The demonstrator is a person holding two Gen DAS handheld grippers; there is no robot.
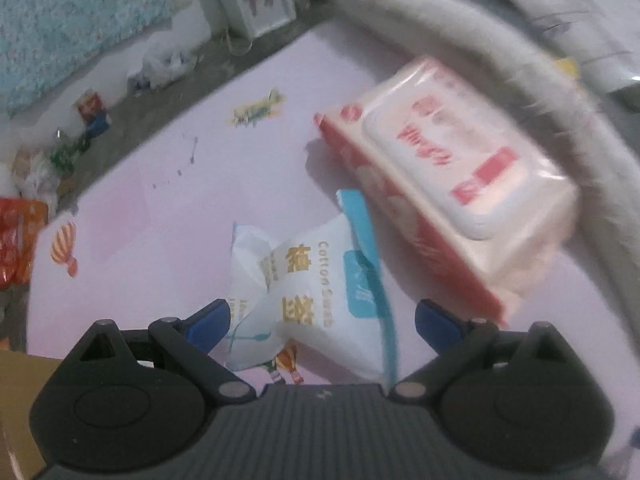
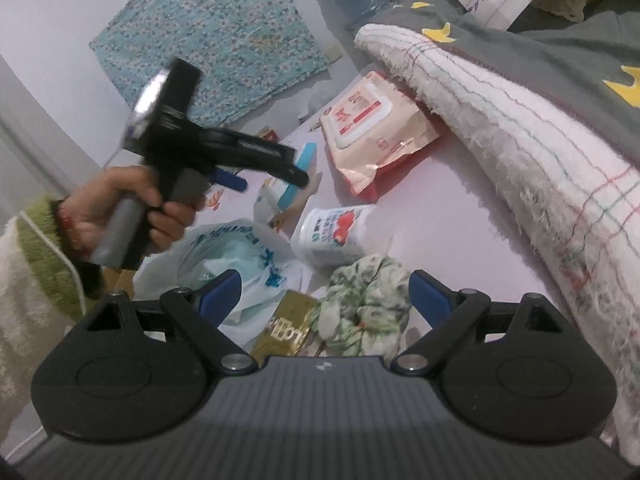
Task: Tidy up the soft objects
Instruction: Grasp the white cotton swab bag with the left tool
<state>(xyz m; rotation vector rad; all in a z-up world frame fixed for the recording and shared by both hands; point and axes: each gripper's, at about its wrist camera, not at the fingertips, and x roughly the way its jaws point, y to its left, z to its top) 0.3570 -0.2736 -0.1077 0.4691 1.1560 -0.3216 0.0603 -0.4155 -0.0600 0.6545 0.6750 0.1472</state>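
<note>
My left gripper [image 1: 322, 320] is open and points steeply down over a white and blue cotton swab pack [image 1: 316, 292], which lies between its blue pads [image 1: 208, 322]. A pink wet wipes pack [image 1: 448, 176] lies just beyond on the pink sheet [image 1: 200, 184]. In the right wrist view a hand holds the left gripper [image 2: 268, 180] above the cotton swab pack [image 2: 280, 196], near the wet wipes pack [image 2: 372, 128]. My right gripper [image 2: 325, 294] is open, hanging over a green and white scrunchie [image 2: 364, 300] and a gold box [image 2: 286, 324].
A white bottle with a strawberry label [image 2: 336, 236] and a plastic bag [image 2: 236, 256] lie near the scrunchie. A rolled fringed towel [image 2: 520, 132] and grey bedding [image 2: 560, 40] bound the right side. Clutter lines the floor [image 1: 60, 160] beyond the sheet's far edge.
</note>
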